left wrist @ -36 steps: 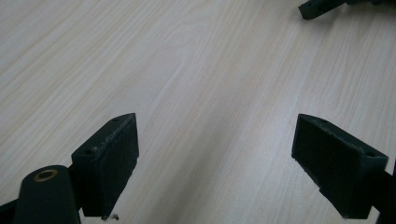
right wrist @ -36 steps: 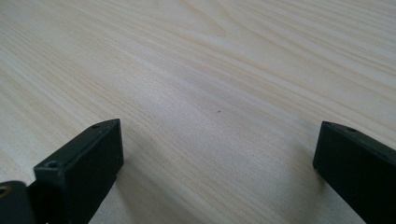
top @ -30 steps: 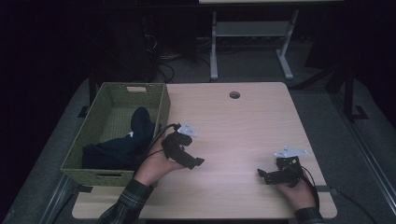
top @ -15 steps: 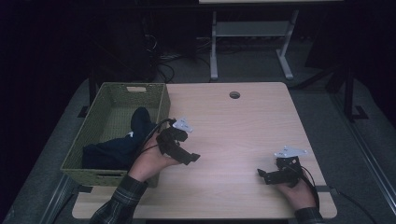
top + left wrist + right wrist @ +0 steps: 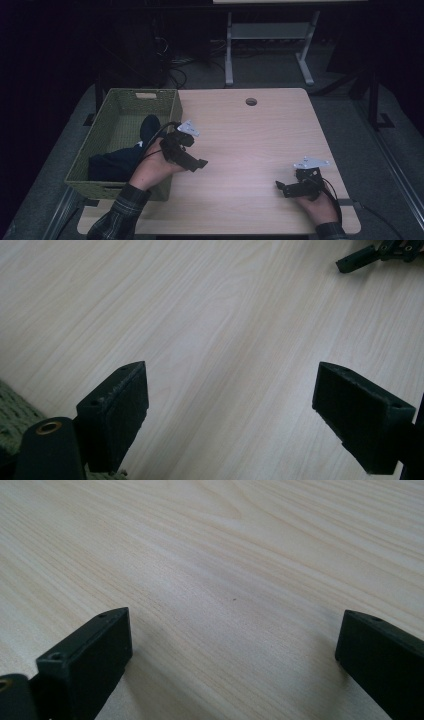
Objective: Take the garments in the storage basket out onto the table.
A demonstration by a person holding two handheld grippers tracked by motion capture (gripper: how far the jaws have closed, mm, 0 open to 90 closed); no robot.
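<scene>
My left gripper (image 5: 196, 161) hovers over the wooden table (image 5: 250, 145), just right of the olive woven basket (image 5: 142, 91). It is open, and in the left gripper view its jaws (image 5: 230, 375) stand wide apart with bare wood between them. My right gripper (image 5: 282, 189) rests near the table's front right, pointing left. It is open too, with only wood grain between its jaws (image 5: 235, 615). Dark clothing (image 5: 117, 160) lies heaped in the near half of the basket.
The basket takes up the table's left side, and a strip of its weave (image 5: 10, 410) shows by my left jaw. A round cable hole (image 5: 251, 101) sits near the far edge. The right gripper's tip (image 5: 375, 252) shows far off. A white stand (image 5: 270, 35) is behind the table.
My left hand and gripper have drifted a little left and away from me, closer to the basket wall. The right gripper has stayed put.
</scene>
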